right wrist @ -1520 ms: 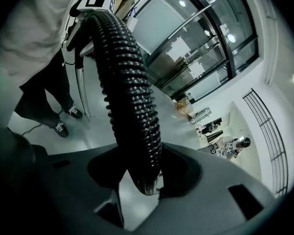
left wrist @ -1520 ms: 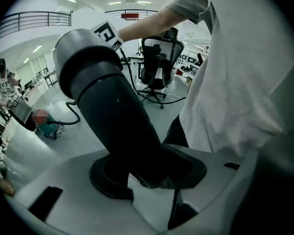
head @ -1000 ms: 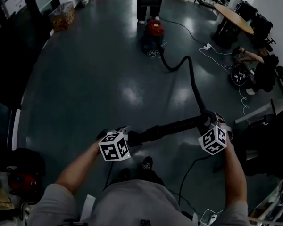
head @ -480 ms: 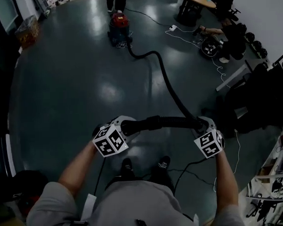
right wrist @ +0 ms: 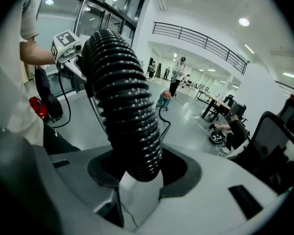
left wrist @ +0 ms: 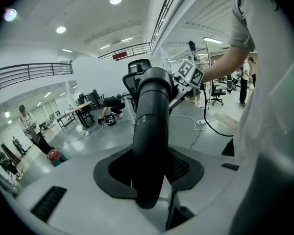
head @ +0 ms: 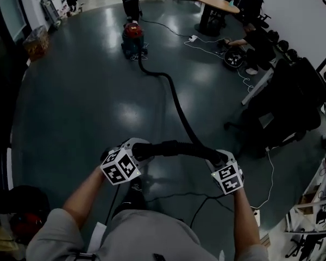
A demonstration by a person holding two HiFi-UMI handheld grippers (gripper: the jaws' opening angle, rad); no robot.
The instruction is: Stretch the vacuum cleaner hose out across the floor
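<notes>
Black hose (head: 175, 103), red vacuum cleaner (head: 132, 38)

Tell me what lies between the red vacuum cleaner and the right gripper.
Only the hose: in the head view it runs from the vacuum cleaner across the dark floor to the right gripper, whose fingers grip its ribbed end.

The left gripper (head: 135, 150) at seven o'clock and the right gripper (head: 219, 159) at five are each clamped on the hose (head: 174, 147).
</notes>
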